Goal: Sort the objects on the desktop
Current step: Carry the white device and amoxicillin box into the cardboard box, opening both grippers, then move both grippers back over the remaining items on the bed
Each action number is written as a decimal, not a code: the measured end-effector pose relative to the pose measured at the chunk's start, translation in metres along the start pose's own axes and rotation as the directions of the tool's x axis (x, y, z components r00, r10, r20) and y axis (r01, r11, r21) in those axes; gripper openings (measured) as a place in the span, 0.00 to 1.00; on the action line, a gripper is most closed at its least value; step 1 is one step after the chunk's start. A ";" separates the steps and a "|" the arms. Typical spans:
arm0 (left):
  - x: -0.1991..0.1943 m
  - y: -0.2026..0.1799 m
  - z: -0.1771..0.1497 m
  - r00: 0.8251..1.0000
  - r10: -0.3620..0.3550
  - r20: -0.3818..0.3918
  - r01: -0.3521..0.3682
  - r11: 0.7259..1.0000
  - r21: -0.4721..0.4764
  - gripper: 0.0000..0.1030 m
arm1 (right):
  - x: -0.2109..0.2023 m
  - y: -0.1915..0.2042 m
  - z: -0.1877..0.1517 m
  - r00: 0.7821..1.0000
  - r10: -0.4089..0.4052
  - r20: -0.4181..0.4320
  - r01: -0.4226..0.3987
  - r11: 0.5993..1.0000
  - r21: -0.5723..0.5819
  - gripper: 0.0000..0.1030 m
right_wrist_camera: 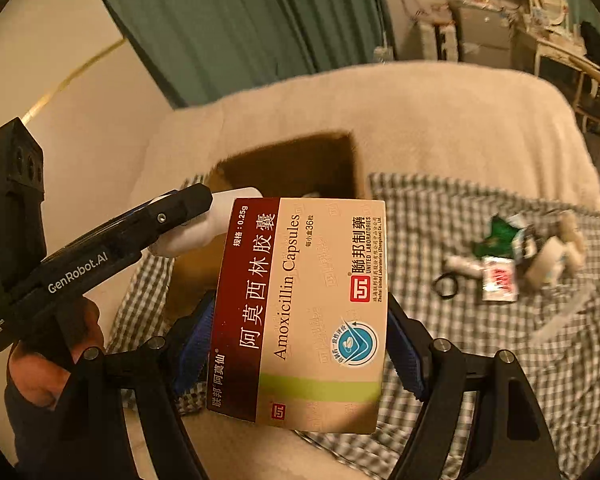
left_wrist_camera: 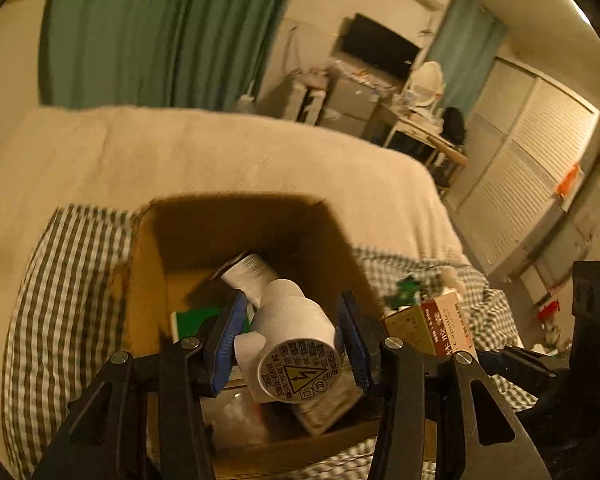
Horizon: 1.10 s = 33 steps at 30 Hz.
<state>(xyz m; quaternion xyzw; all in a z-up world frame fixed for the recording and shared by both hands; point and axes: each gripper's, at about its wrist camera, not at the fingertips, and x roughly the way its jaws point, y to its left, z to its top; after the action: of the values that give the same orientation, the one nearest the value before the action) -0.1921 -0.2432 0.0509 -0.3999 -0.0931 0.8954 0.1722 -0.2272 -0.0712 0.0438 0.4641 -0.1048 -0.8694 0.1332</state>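
Note:
My left gripper [left_wrist_camera: 290, 340] is over the open cardboard box [left_wrist_camera: 148, 280]. A white cylindrical power adapter [left_wrist_camera: 296, 332] sits between its blue pads, touching the right pad, with a gap at the left pad. Inside the box lie a white tube [left_wrist_camera: 248, 272] and a green item [left_wrist_camera: 196, 320]. My right gripper [right_wrist_camera: 300, 340] is shut on a cream and maroon Amoxicillin Capsules box [right_wrist_camera: 304, 312], held above the bed just right of the cardboard box [right_wrist_camera: 340, 160]. That medicine box also shows in the left wrist view [left_wrist_camera: 432, 328].
The cardboard box sits on a checked cloth [right_wrist_camera: 480, 340] over a beige blanket [left_wrist_camera: 220, 152]. A small pile of loose items [right_wrist_camera: 512, 256] and a black ring [right_wrist_camera: 446, 284] lie on the cloth to the right. Green curtains and room furniture stand behind.

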 end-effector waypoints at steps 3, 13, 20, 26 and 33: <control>0.012 0.015 -0.004 1.000 0.001 -0.015 -0.002 1.000 -0.031 0.47 | 0.023 0.008 0.002 1.000 0.003 -0.020 -0.004 1.000 -0.004 0.74; 0.003 0.021 0.000 1.000 -0.002 0.019 0.004 0.996 -0.087 0.76 | 0.024 0.010 0.008 0.995 0.039 0.091 -0.041 0.999 0.024 0.84; -0.024 -0.038 -0.006 0.998 0.040 0.056 -0.042 0.998 0.038 0.77 | -0.044 -0.032 0.000 0.978 -0.039 0.206 0.034 0.999 0.028 0.84; -0.034 -0.113 -0.015 0.994 0.021 0.107 -0.030 0.996 0.086 0.78 | -0.124 -0.086 -0.020 0.940 -0.183 0.290 0.166 0.983 0.083 0.84; -0.014 -0.202 -0.042 0.989 0.046 0.141 -0.071 0.982 0.175 0.93 | -0.181 -0.140 -0.056 0.898 -0.301 0.322 0.266 0.952 0.148 0.84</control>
<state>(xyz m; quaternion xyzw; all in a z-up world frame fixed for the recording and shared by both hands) -0.1051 -0.0610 0.0939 -0.3233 -0.0120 0.9300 0.1743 -0.1028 0.1174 0.1111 0.3229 -0.1008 -0.9403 -0.0386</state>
